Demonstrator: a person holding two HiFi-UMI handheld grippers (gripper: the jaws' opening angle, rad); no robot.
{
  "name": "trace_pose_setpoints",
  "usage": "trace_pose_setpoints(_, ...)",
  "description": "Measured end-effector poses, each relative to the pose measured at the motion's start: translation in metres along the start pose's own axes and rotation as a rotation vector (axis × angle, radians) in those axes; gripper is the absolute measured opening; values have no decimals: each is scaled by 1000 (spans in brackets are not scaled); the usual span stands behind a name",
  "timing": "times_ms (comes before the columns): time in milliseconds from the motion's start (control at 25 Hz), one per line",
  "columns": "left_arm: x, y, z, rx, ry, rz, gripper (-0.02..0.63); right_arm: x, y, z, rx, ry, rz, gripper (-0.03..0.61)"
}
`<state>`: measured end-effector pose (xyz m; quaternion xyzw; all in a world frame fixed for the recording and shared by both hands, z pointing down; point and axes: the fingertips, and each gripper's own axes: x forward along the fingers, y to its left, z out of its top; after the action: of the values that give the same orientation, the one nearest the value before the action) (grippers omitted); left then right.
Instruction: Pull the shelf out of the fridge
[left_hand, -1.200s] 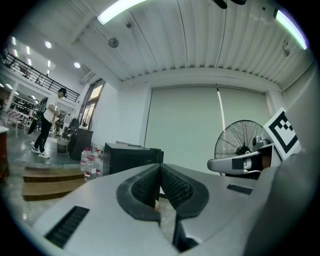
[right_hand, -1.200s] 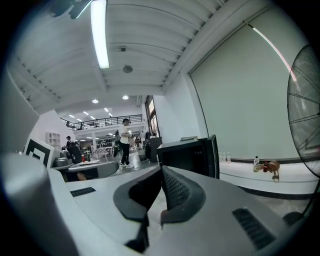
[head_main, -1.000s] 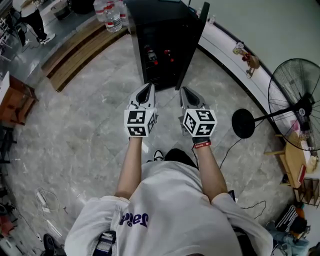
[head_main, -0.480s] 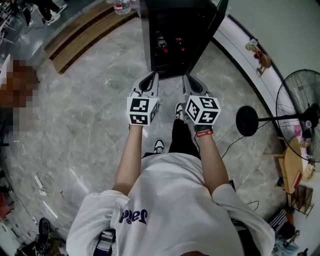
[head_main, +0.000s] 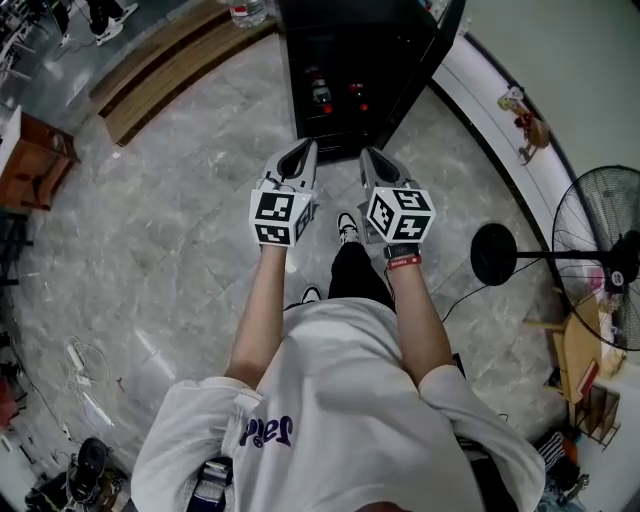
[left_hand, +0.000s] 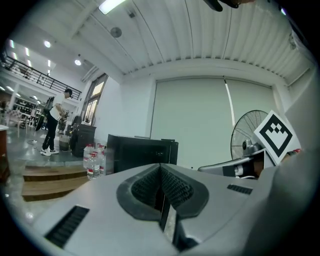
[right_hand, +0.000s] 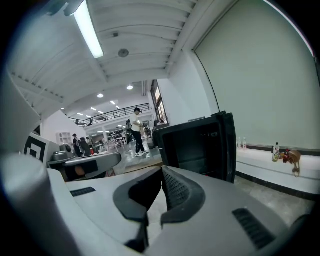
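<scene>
A black fridge (head_main: 345, 70) stands on the floor ahead with its door (head_main: 443, 45) swung open to the right. Its inside is dark; two red-capped items (head_main: 320, 95) show on a level inside, and the shelf itself is hard to make out. My left gripper (head_main: 300, 150) and right gripper (head_main: 368, 155) are held side by side just short of the fridge's foot, both pointing at the opening. Both are shut with nothing between the jaws. The left gripper view has the fridge (left_hand: 140, 152) past the tips; the right gripper view looks into its open front (right_hand: 195, 150).
Wooden steps (head_main: 160, 75) run along the left with water bottles (left_hand: 92, 160) beside the fridge. A standing fan (head_main: 600, 250) and its round base (head_main: 493, 253) are at the right, by a low white ledge (head_main: 480, 90). A person (right_hand: 136, 131) stands far behind.
The person has stepped toward the fridge, one shoe now forward. Both grippers have moved ahead and a little lower. Their jaws stayed shut.
</scene>
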<state>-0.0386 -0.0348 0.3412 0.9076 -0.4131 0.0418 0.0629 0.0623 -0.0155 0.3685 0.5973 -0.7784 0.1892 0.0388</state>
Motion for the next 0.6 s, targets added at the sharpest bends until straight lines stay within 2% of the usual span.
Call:
trace_pose_setpoints(160,38,8,-7,9,29,27,17,31,-32,1,6,34,-5,15)
trace_pose_setpoints(440,85,29,-43,38,97,45,16,90,-74,-24,118,97,17,15)
trace_pose_setpoints(600,111,42,-57,18,101,30,16,124,-93,-36,190,99,24,15)
